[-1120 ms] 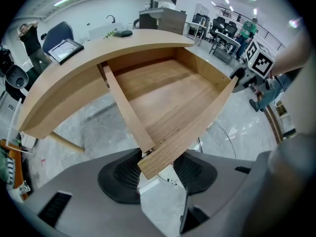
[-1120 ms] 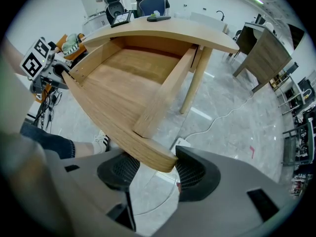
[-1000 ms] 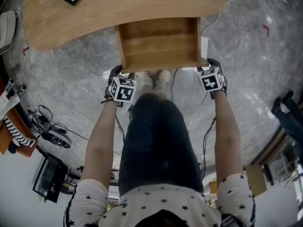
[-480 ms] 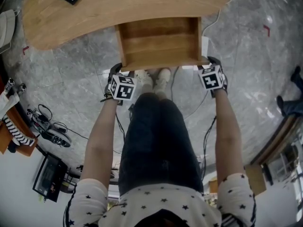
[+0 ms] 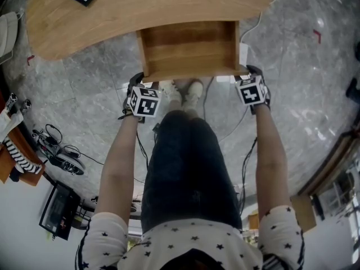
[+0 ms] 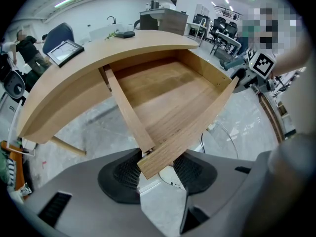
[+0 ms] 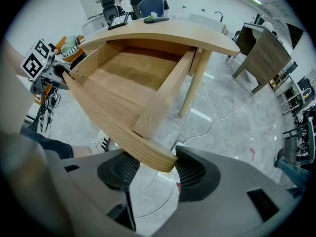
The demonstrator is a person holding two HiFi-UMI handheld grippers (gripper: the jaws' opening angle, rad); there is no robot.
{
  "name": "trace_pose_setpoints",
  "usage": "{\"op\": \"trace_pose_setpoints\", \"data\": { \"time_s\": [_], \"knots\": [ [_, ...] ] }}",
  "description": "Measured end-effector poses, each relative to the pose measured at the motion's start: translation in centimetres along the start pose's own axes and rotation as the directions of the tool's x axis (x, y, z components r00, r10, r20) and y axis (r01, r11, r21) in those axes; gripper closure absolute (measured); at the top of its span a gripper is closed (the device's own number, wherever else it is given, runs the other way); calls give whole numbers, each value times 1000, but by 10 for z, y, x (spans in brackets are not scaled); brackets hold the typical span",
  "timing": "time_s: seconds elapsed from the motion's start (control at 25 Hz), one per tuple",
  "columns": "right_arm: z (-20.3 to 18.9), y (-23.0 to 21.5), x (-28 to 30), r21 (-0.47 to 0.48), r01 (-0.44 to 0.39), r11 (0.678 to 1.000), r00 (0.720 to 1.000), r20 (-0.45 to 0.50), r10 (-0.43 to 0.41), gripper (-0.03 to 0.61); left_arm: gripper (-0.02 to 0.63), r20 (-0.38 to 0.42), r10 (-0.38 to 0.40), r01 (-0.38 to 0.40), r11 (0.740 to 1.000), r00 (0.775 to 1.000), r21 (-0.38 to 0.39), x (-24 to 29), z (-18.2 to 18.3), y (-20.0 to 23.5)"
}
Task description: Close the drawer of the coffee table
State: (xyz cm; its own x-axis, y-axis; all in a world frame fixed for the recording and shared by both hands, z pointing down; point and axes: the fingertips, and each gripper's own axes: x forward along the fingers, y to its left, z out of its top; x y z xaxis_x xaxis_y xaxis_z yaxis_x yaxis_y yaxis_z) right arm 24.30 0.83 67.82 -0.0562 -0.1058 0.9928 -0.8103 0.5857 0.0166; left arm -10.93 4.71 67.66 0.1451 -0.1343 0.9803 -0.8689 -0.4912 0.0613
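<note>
Gripping the drawer [image 5: 188,46] by its front panel [image 6: 192,127], both tongs are pointing down at its two ends. Left tongs [image 6: 157,168] are standing wide with the panel's left corner filling the gap, pads pressing on either face. Right tongs [image 7: 150,168] are doing the same at the right corner, the rounded panel end sitting between the pads and touching both, so each pair is holding the panel rather than hanging empty.

Drawer is still sticking well out from under the curved top of the bench [image 5: 140,10], its bare wooden floor and both side walls showing, nothing lying inside. Person is standing right behind it, shoes [image 5: 181,91] just under the front panel.

Progress, as a judgement: grasp is done, push is barely starting. Most of the travel is still remaining. The whole pulled-out length needs sliding back until the panel is sitting flush with the bench edge, then both tongs need letting go. Pushing evenly on both ends is probably mattering here, since a skewed drawer could be jamming on its rails.

Comparing with a second ago in the head view: the front panel and both marker cubes are sitting slightly nearer the bench top, so the drawer is looking a touch further in. Grip placement is looking unchanged. Dark legs of a passer-by at the right edge are now almost gone from view.
</note>
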Motion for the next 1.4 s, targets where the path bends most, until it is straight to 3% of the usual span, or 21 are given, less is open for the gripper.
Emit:
{"op": "trace_pose_setpoints", "data": {
  "time_s": [1.4],
  "knots": [
    [25, -16, 6, 17, -5, 1000, 1000, -3, 5, 344, 407, 30, 13, -13, 1000, 999, -6, 5, 29, 19]
  ]
}}
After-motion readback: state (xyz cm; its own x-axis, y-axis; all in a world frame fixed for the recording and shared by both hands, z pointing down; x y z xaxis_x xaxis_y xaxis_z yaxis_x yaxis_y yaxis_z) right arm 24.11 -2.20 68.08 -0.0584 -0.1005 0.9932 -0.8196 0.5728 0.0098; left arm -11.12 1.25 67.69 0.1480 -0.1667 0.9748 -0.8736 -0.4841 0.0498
